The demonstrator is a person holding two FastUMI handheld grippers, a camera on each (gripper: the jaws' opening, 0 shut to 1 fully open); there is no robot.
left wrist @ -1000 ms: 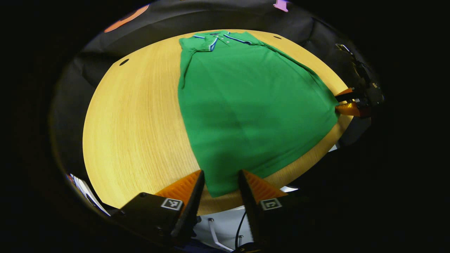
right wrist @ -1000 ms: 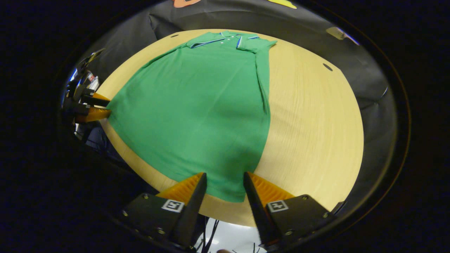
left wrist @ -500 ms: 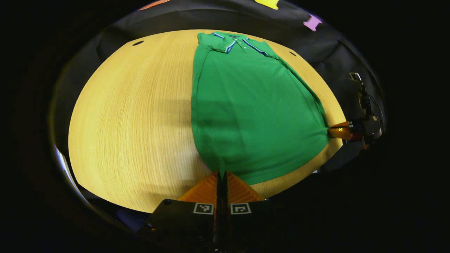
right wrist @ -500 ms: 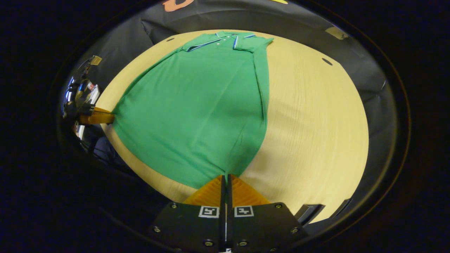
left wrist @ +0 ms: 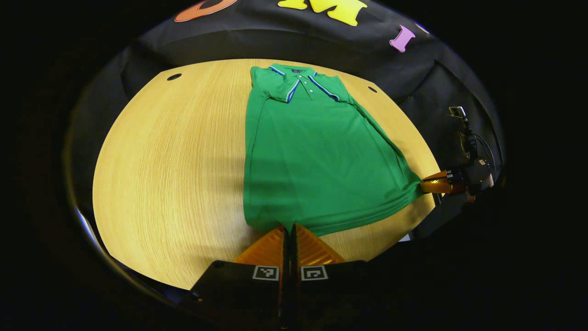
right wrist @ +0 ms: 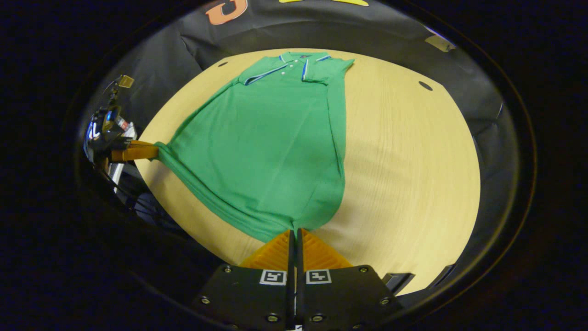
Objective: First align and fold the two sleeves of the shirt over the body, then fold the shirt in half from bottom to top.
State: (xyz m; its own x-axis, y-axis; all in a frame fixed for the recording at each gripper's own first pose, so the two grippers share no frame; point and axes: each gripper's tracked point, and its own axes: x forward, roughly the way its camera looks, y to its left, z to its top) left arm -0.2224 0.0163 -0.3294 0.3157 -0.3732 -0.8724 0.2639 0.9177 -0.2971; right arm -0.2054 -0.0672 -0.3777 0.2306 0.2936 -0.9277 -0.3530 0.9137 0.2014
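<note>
A green polo shirt (left wrist: 317,151) (right wrist: 271,142) with a blue-striped collar lies flat on the wooden table, collar at the far side, both sleeves folded over the body. My left gripper (left wrist: 289,227) is shut on the hem's near-left corner. My right gripper (right wrist: 294,231) is shut on the hem's other corner. In the left gripper view the right gripper (left wrist: 425,185) pinches the far hem corner; in the right gripper view the left gripper (right wrist: 154,151) does the same. The hem edge is lifted slightly between the two corners.
The round wooden table (left wrist: 174,156) (right wrist: 404,161) has small dark holes (left wrist: 174,77) (right wrist: 425,86) near its far edge. Black cloth wall rises behind it. The table's near edge runs just under both grippers.
Both grippers went from open to shut on the hem corners. Since then they have risen and drawn the hem up and forward, wrinkling its edge.
</note>
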